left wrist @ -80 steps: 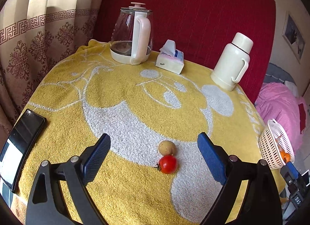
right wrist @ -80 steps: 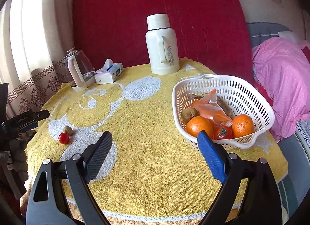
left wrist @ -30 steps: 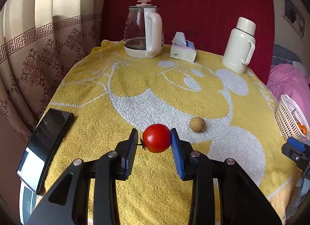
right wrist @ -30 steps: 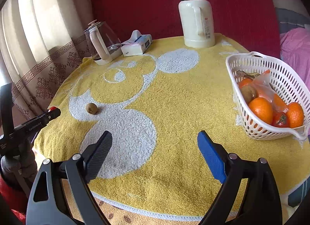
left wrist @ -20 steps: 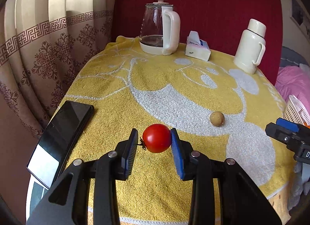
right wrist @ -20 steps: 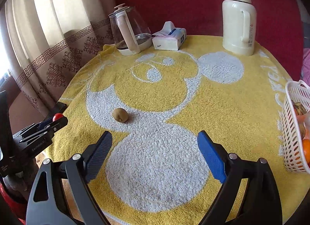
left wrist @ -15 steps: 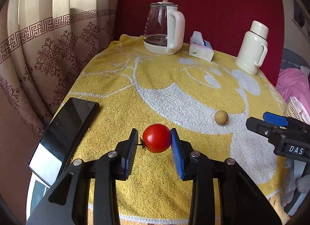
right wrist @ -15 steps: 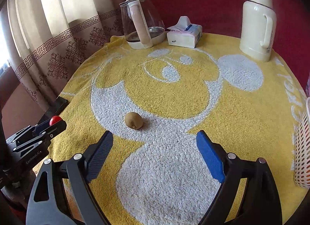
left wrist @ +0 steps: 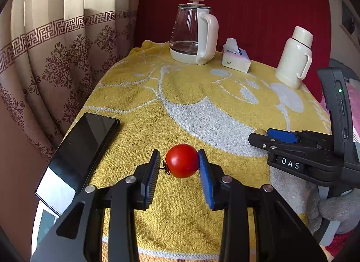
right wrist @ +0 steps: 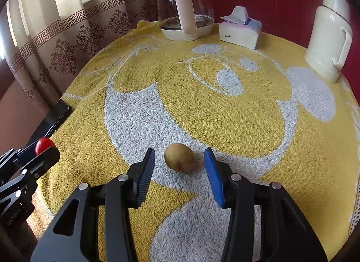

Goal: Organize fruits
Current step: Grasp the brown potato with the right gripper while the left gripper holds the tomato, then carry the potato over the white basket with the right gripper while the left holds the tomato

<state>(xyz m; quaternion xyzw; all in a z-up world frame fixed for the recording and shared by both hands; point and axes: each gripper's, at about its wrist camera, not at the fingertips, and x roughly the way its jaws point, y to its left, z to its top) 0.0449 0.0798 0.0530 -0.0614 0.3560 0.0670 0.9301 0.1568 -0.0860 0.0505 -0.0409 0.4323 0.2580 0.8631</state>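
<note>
Right wrist view: the right gripper (right wrist: 180, 167) has just been closing; its ribbed fingers flank the brown, oval kiwi (right wrist: 179, 157) on the terry-covered surface (right wrist: 225, 108), not yet touching. Next, probably, squeeze and lift. At left, the left gripper (right wrist: 45, 149) clamps the smooth red tomato (right wrist: 43, 143). Farther off: glass kettle (right wrist: 184, 5), tissue box (right wrist: 240, 30), cream flask (right wrist: 328, 36).

Red wall (left wrist: 258, 3), patterned curtain (left wrist: 56, 48), yellow-towelled table (left wrist: 202, 95).
</note>
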